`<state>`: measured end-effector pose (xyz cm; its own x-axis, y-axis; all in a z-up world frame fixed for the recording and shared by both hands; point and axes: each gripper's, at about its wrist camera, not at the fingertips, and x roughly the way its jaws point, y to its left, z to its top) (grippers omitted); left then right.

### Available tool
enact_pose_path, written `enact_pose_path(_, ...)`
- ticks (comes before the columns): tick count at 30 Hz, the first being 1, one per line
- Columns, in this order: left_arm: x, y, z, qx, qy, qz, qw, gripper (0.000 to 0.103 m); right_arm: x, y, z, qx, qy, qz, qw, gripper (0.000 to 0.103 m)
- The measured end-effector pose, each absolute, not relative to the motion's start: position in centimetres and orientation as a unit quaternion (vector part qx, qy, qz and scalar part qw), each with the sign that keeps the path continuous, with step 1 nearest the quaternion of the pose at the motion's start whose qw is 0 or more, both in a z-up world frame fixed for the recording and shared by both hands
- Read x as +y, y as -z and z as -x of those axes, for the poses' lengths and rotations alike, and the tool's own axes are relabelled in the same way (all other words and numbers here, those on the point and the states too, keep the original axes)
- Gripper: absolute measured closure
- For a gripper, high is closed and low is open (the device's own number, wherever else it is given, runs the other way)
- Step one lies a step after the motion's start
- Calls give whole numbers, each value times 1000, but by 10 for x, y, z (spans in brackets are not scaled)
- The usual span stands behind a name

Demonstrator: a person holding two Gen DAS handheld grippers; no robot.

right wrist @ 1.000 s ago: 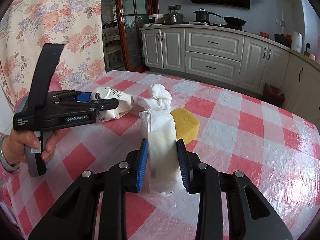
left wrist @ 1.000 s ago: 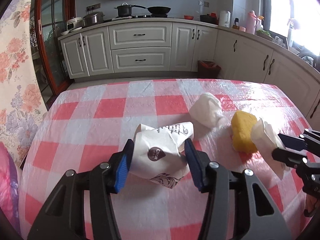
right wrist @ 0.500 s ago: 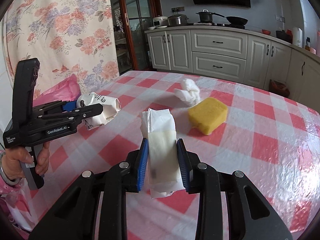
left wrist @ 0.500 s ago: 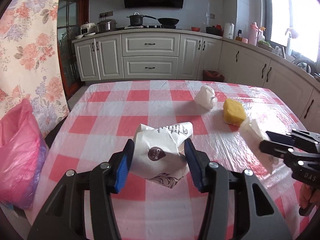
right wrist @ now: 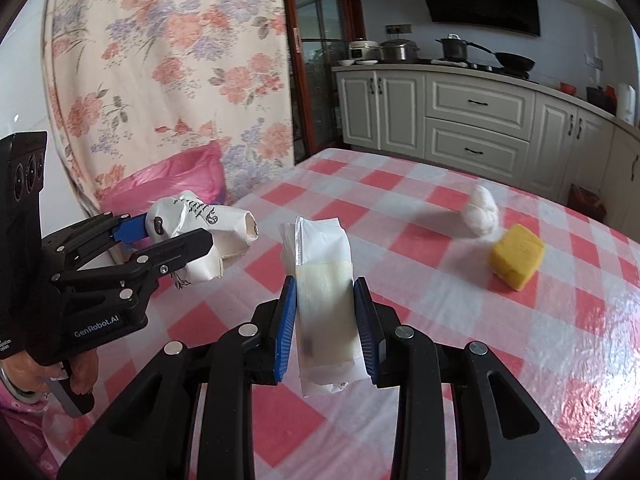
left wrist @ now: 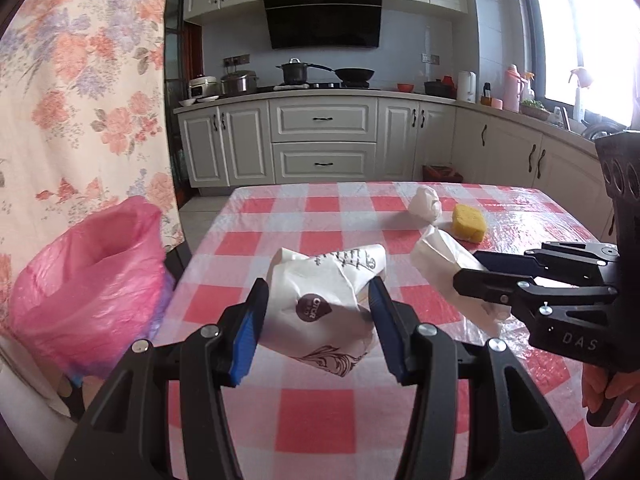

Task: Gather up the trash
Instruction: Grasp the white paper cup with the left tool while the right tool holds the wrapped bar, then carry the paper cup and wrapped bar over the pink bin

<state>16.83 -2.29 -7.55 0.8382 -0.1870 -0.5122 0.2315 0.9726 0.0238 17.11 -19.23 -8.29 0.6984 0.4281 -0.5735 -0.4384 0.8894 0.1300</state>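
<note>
Two grippers hang above a table (left wrist: 320, 420) covered in red-and-white checks. The left gripper (left wrist: 316, 320) has its fingers clenched on a crumpled paper bag (left wrist: 320, 300); the right gripper (right wrist: 325, 328) has its fingers clenched on a white wrapper (right wrist: 320, 280). A pink trash bag (left wrist: 80, 280) stands just beside the table's left edge. A tissue wad (left wrist: 426, 202) and yellow sponge (left wrist: 468, 223) lie at the far end.

Crumpled printed paper cup (left wrist: 320, 304) and white wrapper (right wrist: 324, 300), both clamped aloft.

Bright daylight pours in from the window (left wrist: 576, 36) and washes it white. The tablecloth (right wrist: 592, 320) shines. Edges bend and go dark.
</note>
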Motion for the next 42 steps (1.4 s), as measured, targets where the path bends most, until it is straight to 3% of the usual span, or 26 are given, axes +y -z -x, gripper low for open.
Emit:
enact_pose_path(4,1,66,-158,253,92,-36,962,53,-168,74,-171,304,-257,20,917,72)
enact_pose_path(6,13,62,-155,249,82,-37,964,61,-155,69,-173,299,-267,25,916,72)
enact_pose_path(7,19,61,-155,250,78,-37,964,72,-149,67,-174,298,-272,25,915,72)
enact_pose_path(8,23,59,-155,251,74,-37,964,74,-142,65,-176,297,-279,26,913,72)
enact_pose_path(14,57,67,-165,274,60,-9,960,74,-108,57,-189,289,-303,40,907,72)
enact_pose_path(15,63,70,-165,278,60,4,959,72,-106,56,-190,288,-305,35,907,72)
enact_pose_path(17,69,77,-165,289,60,18,955,58,-104,57,-191,289,-307,32,906,72)
enact_pose_path(23,76,106,-162,308,57,25,949,55,-111,71,-191,305,-301,23,903,72)
enact_pose_path(31,74,99,-153,290,61,25,955,53,-118,71,-184,301,-299,15,905,72)
enact_pose_path(35,83,72,-138,252,50,24,966,32,-120,64,-177,291,-301,10,908,72)
enact_pose_path(42,100,83,-113,281,34,3,959,27,-109,68,-162,288,-321,10,902,72)
